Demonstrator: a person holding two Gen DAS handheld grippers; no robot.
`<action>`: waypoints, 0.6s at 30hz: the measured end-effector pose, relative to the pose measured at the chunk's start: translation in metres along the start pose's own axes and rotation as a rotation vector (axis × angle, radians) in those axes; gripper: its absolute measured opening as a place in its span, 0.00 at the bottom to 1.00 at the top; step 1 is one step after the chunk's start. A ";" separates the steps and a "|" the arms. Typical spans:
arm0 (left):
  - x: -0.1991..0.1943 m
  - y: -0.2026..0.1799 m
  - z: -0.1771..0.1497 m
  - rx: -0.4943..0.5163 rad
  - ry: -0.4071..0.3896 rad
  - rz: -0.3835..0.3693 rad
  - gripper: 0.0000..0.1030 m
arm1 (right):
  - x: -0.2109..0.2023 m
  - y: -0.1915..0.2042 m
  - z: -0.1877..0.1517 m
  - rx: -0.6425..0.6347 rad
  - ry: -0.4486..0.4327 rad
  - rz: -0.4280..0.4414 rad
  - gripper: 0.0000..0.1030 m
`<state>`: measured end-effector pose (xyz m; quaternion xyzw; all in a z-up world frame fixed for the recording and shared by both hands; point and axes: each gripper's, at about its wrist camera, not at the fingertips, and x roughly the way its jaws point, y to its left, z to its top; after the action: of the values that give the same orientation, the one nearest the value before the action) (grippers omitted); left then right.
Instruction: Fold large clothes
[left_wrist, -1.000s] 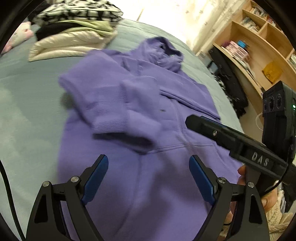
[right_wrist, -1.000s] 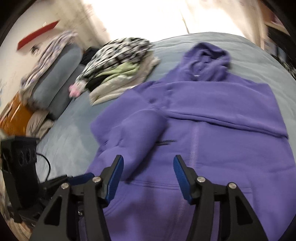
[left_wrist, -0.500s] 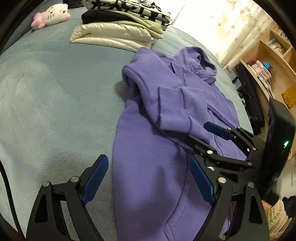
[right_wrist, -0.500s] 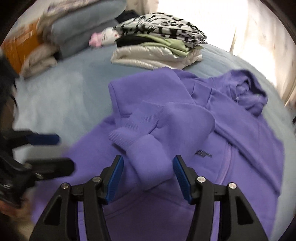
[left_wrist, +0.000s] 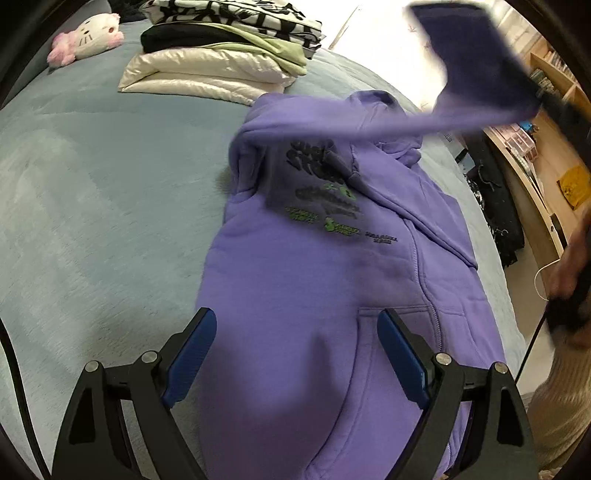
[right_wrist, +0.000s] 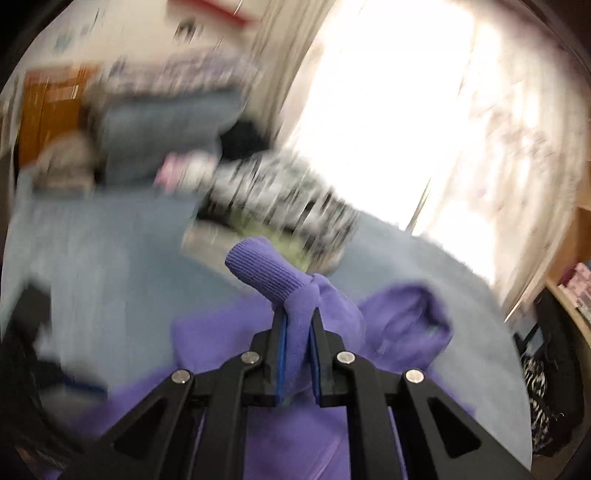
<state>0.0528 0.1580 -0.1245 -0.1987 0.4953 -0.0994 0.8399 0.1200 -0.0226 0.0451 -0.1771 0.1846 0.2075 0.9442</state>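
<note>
Right hand-held gripper, jaws just closed, pinches purple hoodie sleeve above bed. Left hand-held gripper wide open, empty, over hoodie hem.

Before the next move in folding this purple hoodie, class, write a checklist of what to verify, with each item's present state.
1. Right gripper has the sleeve: ok, its fingers have just closed on the fabric behind the ribbed cuff.
2. Sleeve lifted clear of the hoodie body: ok, it hangs stretched above the chest.
3. Left gripper free to help: ok, open and holding nothing, over the lower front.
4. Hoodie body flat on the bed: ok, though the hood is bunched.
5. Other sleeve folded in: cannot tell.
6. Stack of folded clothes out of the way: ok, apart from the hoodie.
</note>
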 end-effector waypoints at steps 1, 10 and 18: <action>0.000 -0.002 0.000 0.004 -0.001 -0.001 0.85 | -0.003 -0.013 0.004 0.037 -0.024 -0.015 0.10; 0.011 -0.022 0.022 0.077 -0.008 0.033 0.85 | 0.077 -0.150 -0.151 0.666 0.528 -0.037 0.40; 0.046 -0.019 0.100 0.109 -0.020 0.110 0.85 | 0.063 -0.194 -0.208 0.904 0.563 0.039 0.43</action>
<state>0.1631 0.1474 -0.1097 -0.1258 0.4911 -0.0779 0.8584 0.2048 -0.2523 -0.1122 0.2023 0.5051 0.0694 0.8362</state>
